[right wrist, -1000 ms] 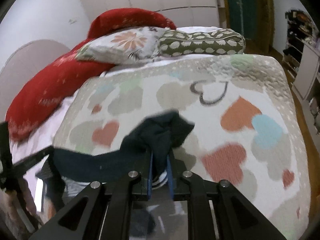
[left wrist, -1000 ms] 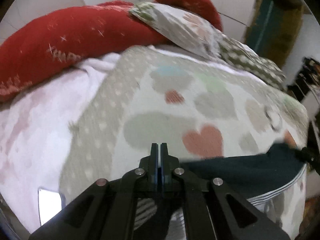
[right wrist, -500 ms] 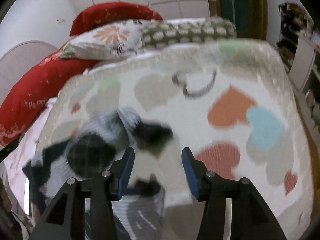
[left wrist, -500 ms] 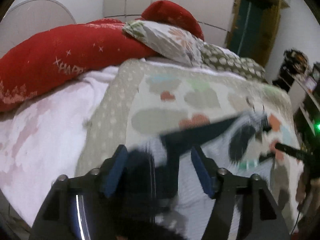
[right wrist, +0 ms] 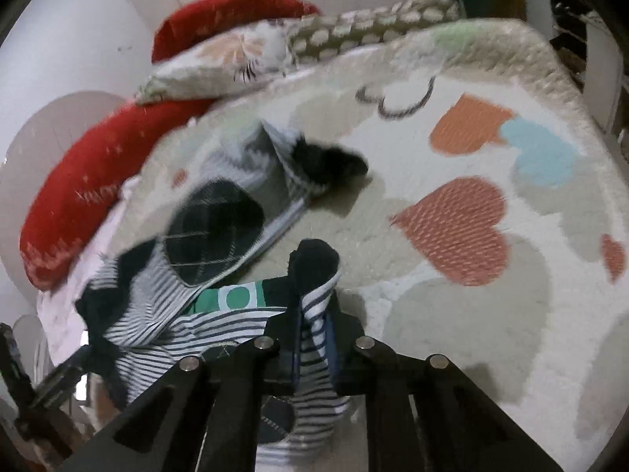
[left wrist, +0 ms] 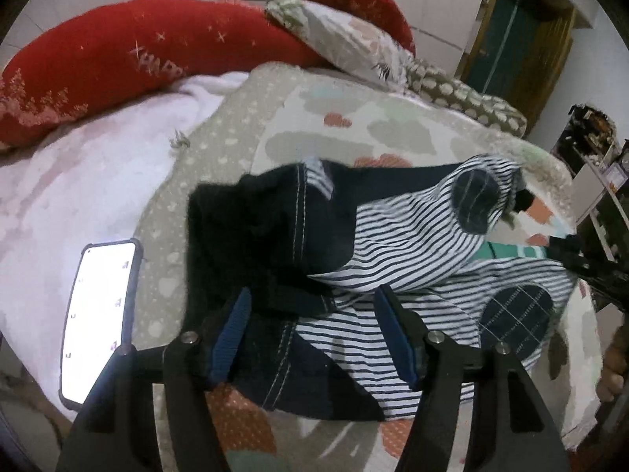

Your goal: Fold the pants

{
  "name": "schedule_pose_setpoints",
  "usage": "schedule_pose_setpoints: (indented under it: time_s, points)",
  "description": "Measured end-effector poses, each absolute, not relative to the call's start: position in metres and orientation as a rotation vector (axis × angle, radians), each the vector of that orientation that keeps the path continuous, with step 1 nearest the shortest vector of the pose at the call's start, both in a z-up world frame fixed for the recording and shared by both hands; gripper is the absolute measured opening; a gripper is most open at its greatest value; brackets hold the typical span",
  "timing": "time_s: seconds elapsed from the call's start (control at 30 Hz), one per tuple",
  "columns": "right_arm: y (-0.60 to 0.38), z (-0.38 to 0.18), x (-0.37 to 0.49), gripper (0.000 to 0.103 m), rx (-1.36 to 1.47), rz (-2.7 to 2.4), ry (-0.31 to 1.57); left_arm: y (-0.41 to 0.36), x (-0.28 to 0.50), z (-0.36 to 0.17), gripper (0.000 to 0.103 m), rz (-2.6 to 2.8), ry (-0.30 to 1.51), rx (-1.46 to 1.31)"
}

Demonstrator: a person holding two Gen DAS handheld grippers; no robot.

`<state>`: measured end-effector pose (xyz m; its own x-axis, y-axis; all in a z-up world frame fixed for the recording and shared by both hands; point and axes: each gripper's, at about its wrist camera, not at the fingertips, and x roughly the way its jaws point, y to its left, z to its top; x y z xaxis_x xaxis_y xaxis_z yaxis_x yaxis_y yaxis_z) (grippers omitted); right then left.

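Left of the pants (left wrist: 393,244) on the heart-print quilt (left wrist: 251,126): phone (left wrist: 100,314). Left gripper (left wrist: 310,334) spread wide above the dark waistband end, gripping nothing. Long axis running rightward toward the right gripper (right wrist: 312,338), pinched on a striped leg cuff, probably slightly lifted; blurred there.

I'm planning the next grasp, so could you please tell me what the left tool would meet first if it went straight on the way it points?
Most likely the pants: the open left tool points at their dark waist part lying on the blanket. Depth is hard to judge.
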<state>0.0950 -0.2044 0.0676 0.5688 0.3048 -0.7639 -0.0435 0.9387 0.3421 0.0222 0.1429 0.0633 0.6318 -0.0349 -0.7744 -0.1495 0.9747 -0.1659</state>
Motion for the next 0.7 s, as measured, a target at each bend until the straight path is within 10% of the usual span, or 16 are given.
schedule_pose_setpoints:
  time_s: [0.3, 0.47, 0.7]
  points:
    - [-0.226, 0.115, 0.041, 0.014, 0.137, -0.059, 0.838, 0.137, 0.013, 0.067, 0.064, 0.051, 0.899, -0.269]
    - [-0.257, 0.116, 0.027, 0.05, 0.188, -0.053, 0.785, 0.135, 0.013, 0.064, 0.064, 0.052, 0.906, -0.253]
    - [-0.283, 0.079, 0.035, 0.05, 0.25, -0.035, 0.874, 0.129, 0.031, 0.035, 0.066, 0.081, 0.977, -0.227]
